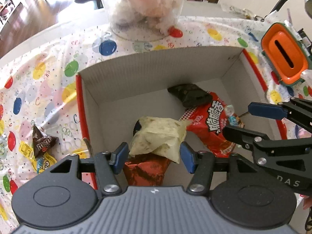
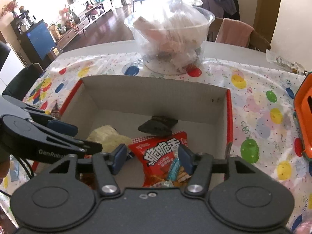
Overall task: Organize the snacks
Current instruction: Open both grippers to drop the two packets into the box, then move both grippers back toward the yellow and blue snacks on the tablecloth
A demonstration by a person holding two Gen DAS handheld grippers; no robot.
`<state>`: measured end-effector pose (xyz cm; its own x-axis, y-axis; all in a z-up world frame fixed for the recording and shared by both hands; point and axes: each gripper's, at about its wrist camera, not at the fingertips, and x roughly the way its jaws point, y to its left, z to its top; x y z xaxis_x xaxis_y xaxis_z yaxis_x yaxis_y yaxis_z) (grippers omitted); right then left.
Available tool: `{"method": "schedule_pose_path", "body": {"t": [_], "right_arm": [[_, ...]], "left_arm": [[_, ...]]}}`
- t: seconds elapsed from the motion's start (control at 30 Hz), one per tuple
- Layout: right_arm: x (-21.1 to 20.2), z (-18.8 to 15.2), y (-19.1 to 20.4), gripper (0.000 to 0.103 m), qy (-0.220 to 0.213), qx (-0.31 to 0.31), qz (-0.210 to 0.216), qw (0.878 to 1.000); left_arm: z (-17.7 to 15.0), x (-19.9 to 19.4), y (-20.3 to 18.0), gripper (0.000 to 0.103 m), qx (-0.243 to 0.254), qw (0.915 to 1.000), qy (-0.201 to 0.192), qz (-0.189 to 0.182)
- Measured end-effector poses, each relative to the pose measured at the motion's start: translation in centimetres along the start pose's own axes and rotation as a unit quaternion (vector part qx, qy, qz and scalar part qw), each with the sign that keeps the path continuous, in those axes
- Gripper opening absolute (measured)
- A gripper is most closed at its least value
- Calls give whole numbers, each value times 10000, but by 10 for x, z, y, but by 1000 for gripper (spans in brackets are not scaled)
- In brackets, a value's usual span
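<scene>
Nearest the left gripper [image 1: 155,156], an orange-brown packet [image 1: 146,170] lies on the floor of the cardboard box [image 1: 156,64], directly under the spread blue pads. A pale yellow-green pouch [image 1: 159,136] sits on top of it, its bulk just ahead of the tips and reaching into the gap between them. The jaws stand open and hold nothing; whether the pads brush the pouch cannot be told.

The right gripper [image 2: 152,159] is likewise open and empty, hanging over the near end of the red snack bag [image 2: 165,156] (the one with large white Chinese lettering). That bag's long axis runs away from the right jaws toward the far wall, so the pads straddle its width rather than its length. Seen from the left wrist, the bag lies to the right of the pouch, with the right gripper's fingers [image 1: 267,111] over its right side. So the right hand is nearer the red bag, and the left is nearer the pouch.

Farther in, a small black packet [image 2: 158,125] rests against the red bag's far end, close to the back wall.

Outside the box, on the balloon-print cloth over the worktop, a brown M&M's pack [image 1: 43,141] lies to the left of the box, well apart from the right gripper. If it is the next thing to go in, the left hand is probably the better placed. Beyond the box stands a clear plastic tub [image 2: 171,44] stuffed with bagged items.
</scene>
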<state>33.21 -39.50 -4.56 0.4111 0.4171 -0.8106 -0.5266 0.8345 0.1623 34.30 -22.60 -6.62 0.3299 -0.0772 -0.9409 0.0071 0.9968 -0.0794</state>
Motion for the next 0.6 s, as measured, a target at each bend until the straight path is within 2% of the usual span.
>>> {"method": "schedule_pose_path", "body": {"t": [0.17, 0.33, 0.47, 0.6], "right_arm": [[-20, -4, 8, 65, -193, -37, 63, 9998], [-39, -5, 17, 75, -419, -69, 142, 9990], [-54, -4, 29, 82, -643, -172, 215, 9976], [-67, -5, 41, 88, -856, -181, 315, 9957]], "left_arm": [[-11, -22, 3, 61, 49, 9992, -391, -42], [-22, -46, 8, 62, 132, 9969, -771, -48], [-33, -65, 11, 69, 236, 9933, -1132, -41], [-46, -83, 19, 70, 306, 9898, -1390, -66]]}}
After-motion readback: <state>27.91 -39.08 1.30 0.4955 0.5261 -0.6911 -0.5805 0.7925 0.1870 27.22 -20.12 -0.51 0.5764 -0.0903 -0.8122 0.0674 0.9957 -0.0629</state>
